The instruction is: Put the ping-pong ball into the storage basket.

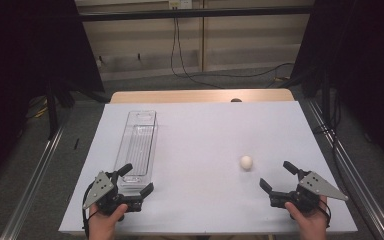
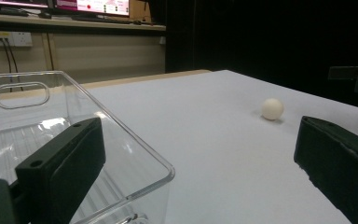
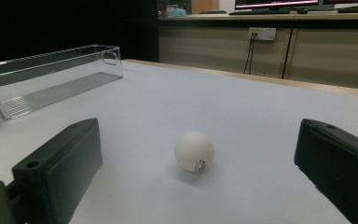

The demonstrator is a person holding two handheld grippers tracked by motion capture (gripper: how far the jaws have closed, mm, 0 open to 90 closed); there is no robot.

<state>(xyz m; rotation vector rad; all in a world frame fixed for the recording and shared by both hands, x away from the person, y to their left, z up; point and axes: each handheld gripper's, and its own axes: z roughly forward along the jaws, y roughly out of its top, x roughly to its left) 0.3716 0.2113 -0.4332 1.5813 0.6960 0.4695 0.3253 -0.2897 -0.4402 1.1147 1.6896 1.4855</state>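
Jaws of the right gripper [image 1: 275, 176] stand apart at lower right of the high view, the white ball [image 1: 246, 162] just up-left of them. Left gripper [image 1: 139, 178] gapes too, straddling the clear bin's [image 1: 141, 131] near corner at lower left.

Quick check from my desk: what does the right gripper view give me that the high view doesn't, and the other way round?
Right gripper view alone: a small dark mark low on the white ball, plus a wall socket and monitors on a shelf behind the table.

High view alone: both hands with their tongs, the left tongs open at the clear bin's near end and the right tongs open just short of the ball, and cables on the floor.

Both: the ball lying free on the white table, and the empty clear bin.
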